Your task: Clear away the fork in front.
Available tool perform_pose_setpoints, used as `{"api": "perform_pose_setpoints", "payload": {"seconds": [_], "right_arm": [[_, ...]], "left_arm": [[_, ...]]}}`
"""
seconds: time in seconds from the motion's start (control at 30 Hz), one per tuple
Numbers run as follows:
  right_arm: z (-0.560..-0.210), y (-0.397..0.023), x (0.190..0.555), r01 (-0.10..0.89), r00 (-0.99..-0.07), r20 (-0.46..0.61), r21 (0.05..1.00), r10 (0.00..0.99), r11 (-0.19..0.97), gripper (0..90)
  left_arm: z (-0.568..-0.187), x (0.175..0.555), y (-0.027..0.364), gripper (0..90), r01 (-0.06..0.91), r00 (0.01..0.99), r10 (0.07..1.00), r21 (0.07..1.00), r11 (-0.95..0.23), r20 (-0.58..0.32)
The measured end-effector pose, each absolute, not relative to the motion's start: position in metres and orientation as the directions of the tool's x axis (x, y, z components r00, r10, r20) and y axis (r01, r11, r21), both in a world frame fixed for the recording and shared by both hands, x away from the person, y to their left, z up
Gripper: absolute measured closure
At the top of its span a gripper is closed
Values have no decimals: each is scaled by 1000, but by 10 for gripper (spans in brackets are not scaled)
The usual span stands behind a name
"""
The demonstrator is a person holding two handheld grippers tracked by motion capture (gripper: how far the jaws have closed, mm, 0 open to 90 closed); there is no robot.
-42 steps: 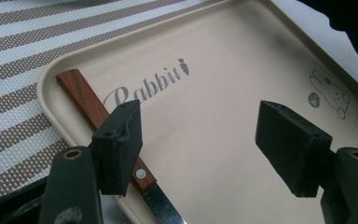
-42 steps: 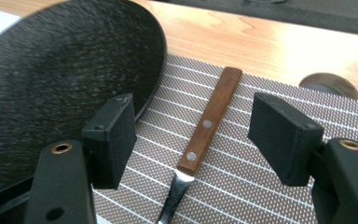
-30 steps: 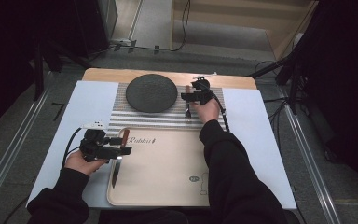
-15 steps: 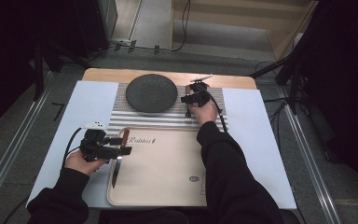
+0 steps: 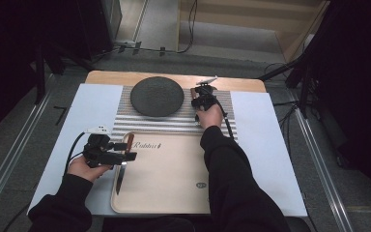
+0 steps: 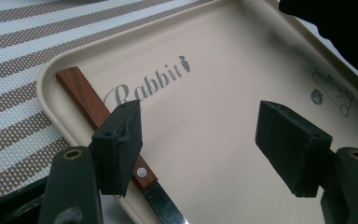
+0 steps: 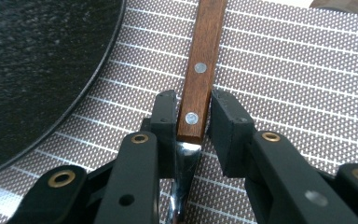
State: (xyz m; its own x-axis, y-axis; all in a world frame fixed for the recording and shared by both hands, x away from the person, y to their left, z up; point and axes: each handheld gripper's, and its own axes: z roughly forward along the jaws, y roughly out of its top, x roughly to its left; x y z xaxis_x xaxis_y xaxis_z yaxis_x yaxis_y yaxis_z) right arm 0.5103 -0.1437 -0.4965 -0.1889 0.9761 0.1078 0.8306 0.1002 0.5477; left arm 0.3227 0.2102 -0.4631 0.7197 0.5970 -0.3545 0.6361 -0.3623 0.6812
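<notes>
in the high view, the right gripper (image 5: 204, 94) is sitting in the upper middle of the frame on the striped placemat (image 5: 174, 123), just right of the dark round plate (image 5: 156, 95). its jaws have just been closing around a wooden-handled piece of cutlery (image 5: 193, 92), whose handle is poking out above the gripper. the left gripper (image 5: 110, 151) is resting at the lower left of the frame, at the left rim of the beige tray (image 5: 174, 183), with a wooden-handled knife (image 5: 124, 162) lying on the tray just beside it, handle toward the top of the frame and blade toward the bottom. the placemat and tray are lying on the pale surface (image 5: 270, 159).

in the left gripper view, the left gripper (image 6: 209, 135) is standing spread wide with nothing between its pads. the knife (image 6: 98, 114) is lying along the tray's (image 6: 242, 56) left rim, passing under the left jaw, its brown handle running to the upper left and the steel blade showing at the bottom edge.

in the right gripper view, the right gripper (image 7: 193, 122) is pinching the lower end of the wooden-handled cutlery (image 7: 200, 65), both pads lying against the sides of the riveted handle where it is meeting the metal. the handle is running up the centre of the frame over the placemat (image 7: 298, 79), with the plate (image 7: 37, 60) taking the upper left.
</notes>
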Motion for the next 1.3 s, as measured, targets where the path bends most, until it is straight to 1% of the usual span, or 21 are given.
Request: {"api": "perform_pose_setpoints", "payload": {"seconds": [0.13, 0.27, 0.4, 0.47, 0.87, 0.97, 1.3], "right_arm": [[-497, -138, 508, 825, -167, 69, 556, 984, 101, 712], [-499, -138, 506, 817, -142, 77, 573, 987, 72, 722], [-499, -136, 506, 817, -141, 67, 571, 988, 78, 728], [-499, -137, 506, 819, -140, 73, 569, 987, 74, 747], [-495, -147, 508, 829, -178, 98, 551, 979, 96, 750], [-491, -153, 508, 833, -186, 124, 547, 975, 89, 751], [-470, -165, 502, 804, -218, 152, 587, 964, 89, 752]], "left_arm": [[-463, 323, 210, 319, 636, 719, 599, 681, -362, -353], [-462, 322, 210, 319, 633, 722, 597, 682, -366, -350], [-463, 322, 211, 319, 635, 720, 598, 682, -364, -351], [-463, 323, 211, 319, 634, 721, 597, 683, -363, -352], [-463, 323, 212, 319, 637, 717, 603, 680, -363, -350], [-464, 324, 212, 319, 637, 718, 601, 679, -366, -350], [-464, 324, 210, 319, 640, 716, 602, 676, -365, -352]]}}
